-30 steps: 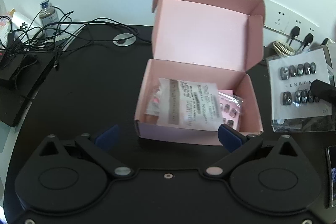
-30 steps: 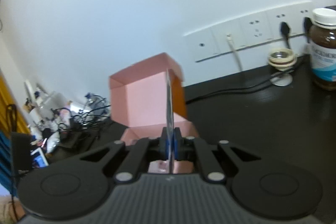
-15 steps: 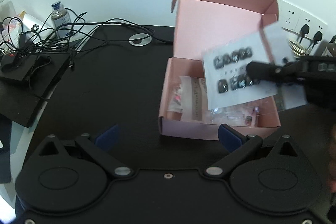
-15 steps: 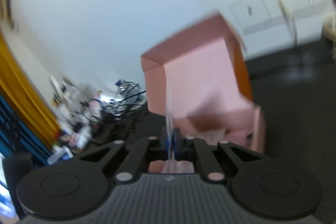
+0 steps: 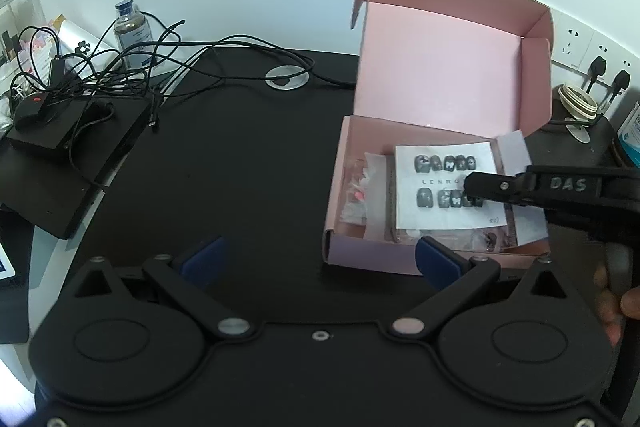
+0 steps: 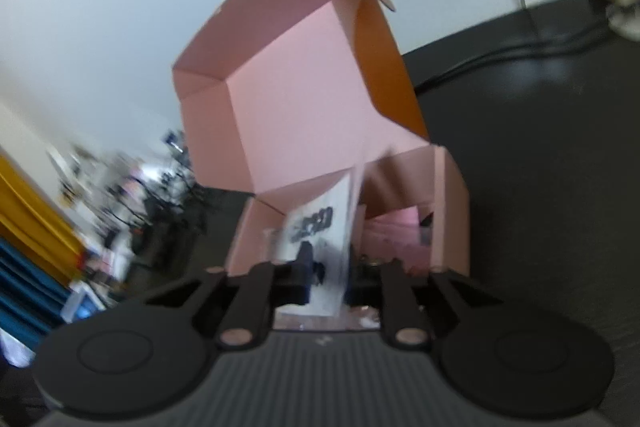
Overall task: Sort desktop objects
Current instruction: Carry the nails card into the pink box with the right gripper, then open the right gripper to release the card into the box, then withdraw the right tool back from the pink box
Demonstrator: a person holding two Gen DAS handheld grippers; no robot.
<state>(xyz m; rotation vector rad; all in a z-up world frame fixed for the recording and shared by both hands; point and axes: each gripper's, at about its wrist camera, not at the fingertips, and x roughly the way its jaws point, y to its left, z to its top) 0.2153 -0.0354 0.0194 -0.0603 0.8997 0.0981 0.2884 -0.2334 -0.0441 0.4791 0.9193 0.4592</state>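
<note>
From the left wrist, our left gripper (image 5: 318,257) waits with jaws wide and empty while the nail card (image 5: 444,195), beside the box (image 5: 400,259) a second ago, now lies inside. From the right wrist, our right gripper (image 6: 328,283) jaws are opening, releasing it; that item is sorted.

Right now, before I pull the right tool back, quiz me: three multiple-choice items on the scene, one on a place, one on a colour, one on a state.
1. Where is the nail card?
A. on the desk beside the box
B. inside the box
C. on the black case

2. What colour is the box inside?
A. pink
B. blue
C. white

3. How is the box lid?
A. shut
B. torn off
C. standing open

Answers:
1 B, the card lies over the packets inside the box walls.
2 A, lid and walls show pink.
3 C, the lid stands upright behind the tray.
</note>
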